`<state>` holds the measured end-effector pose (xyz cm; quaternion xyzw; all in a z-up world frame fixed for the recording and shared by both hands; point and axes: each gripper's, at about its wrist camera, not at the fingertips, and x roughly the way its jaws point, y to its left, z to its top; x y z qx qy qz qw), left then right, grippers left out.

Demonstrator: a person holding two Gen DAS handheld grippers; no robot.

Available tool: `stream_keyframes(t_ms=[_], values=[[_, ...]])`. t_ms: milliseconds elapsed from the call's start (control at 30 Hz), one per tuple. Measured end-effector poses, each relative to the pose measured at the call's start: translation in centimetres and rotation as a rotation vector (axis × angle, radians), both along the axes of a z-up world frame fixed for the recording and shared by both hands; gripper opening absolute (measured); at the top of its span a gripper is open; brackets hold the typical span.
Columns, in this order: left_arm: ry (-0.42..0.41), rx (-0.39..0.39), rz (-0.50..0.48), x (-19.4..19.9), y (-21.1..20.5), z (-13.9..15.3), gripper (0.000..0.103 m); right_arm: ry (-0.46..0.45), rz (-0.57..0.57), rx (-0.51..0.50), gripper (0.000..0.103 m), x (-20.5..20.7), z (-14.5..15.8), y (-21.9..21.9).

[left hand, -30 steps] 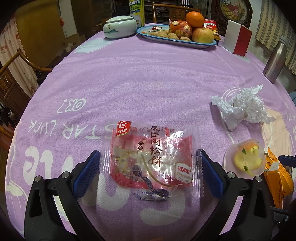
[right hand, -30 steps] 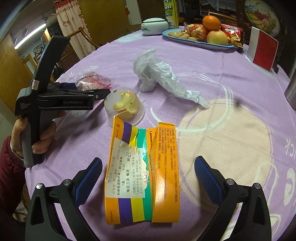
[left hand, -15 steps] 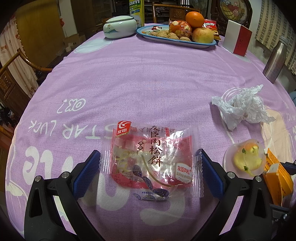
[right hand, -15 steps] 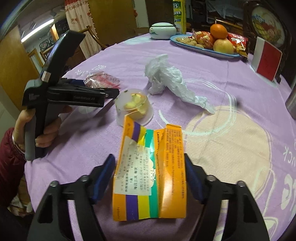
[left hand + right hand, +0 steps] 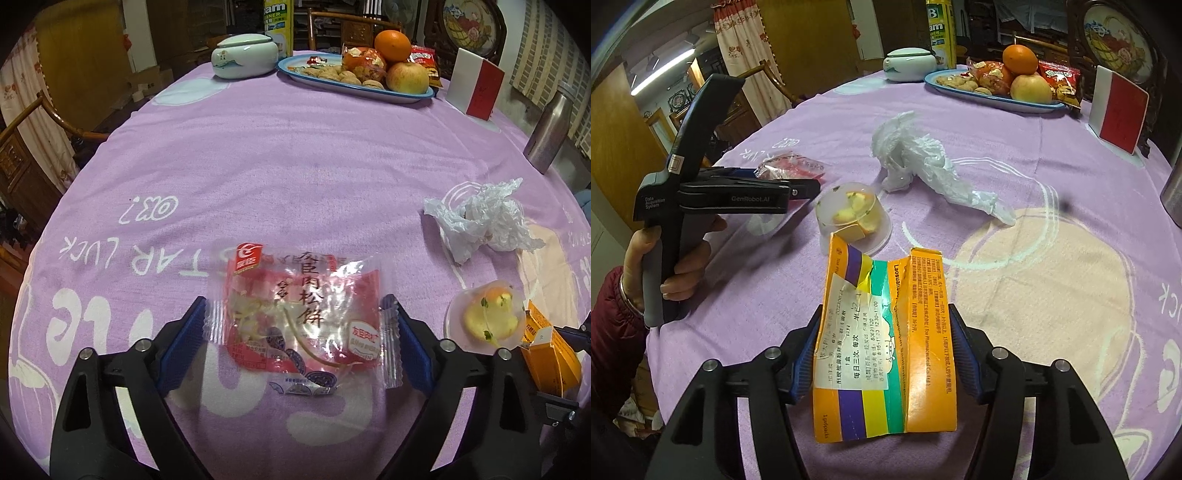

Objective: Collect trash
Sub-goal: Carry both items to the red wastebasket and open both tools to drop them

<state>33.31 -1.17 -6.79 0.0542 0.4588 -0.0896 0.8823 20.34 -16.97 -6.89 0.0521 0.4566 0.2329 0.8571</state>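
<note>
Right gripper (image 5: pixel 884 360) has been closed onto the torn orange box (image 5: pixel 882 343), now pinched; left gripper (image 5: pixel 295 343) remains spread around the snack wrapper (image 5: pixel 299 319).

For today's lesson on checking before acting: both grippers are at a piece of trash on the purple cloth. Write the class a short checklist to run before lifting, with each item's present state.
1. Right gripper shut on the orange carton: ok, both pads press its sides.
2. Carton off the cloth: cannot tell.
3. Left gripper straddles the snack wrapper: ok, a pad at each end.
4. Left gripper closed on the wrapper: not ok, pads only reach its crimped edges.
5. Plastic cup away from the carton's path: not ok, it sits right behind the carton's torn top.
6. Crumpled plastic bag collected: not ok, it lies on the tablecloth.
</note>
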Motion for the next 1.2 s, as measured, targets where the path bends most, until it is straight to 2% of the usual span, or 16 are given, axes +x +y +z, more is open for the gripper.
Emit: stream_keyframes(t_ms=[33,100,200,267,567,767,1200], values=[[-0.005,0.002,0.001,0.0,0.0,0.1,0.081,-0.001,-0.001,0.001,0.062,0.0,0.0,0.0],[-0.013,-0.01,-0.007,-0.1,0.1,0.3,0.069,-0.002,-0.007,0.003,0.062,0.0,0.0,-0.1],[-0.015,-0.05,-0.024,-0.3,0.3,0.7,0.062,-0.023,-0.03,0.012,0.06,-0.1,0.3,-0.5],[-0.019,-0.069,-0.033,-0.4,0.5,0.9,0.06,-0.033,-0.038,0.016,0.06,-0.3,0.4,-0.7],[-0.121,-0.081,-0.041,-2.8,0.8,3.0,0.059,-0.093,-0.06,0.009,0.06,-1.0,1.3,-1.2],[-0.15,-0.085,-0.033,-5.7,1.7,5.2,0.059,-0.128,-0.094,0.046,0.06,-2.1,2.4,-2.0],[-0.27,-0.116,-0.032,-14.5,3.6,11.3,0.059,-0.267,-0.113,0.083,0.06,-8.6,7.7,-2.9]])
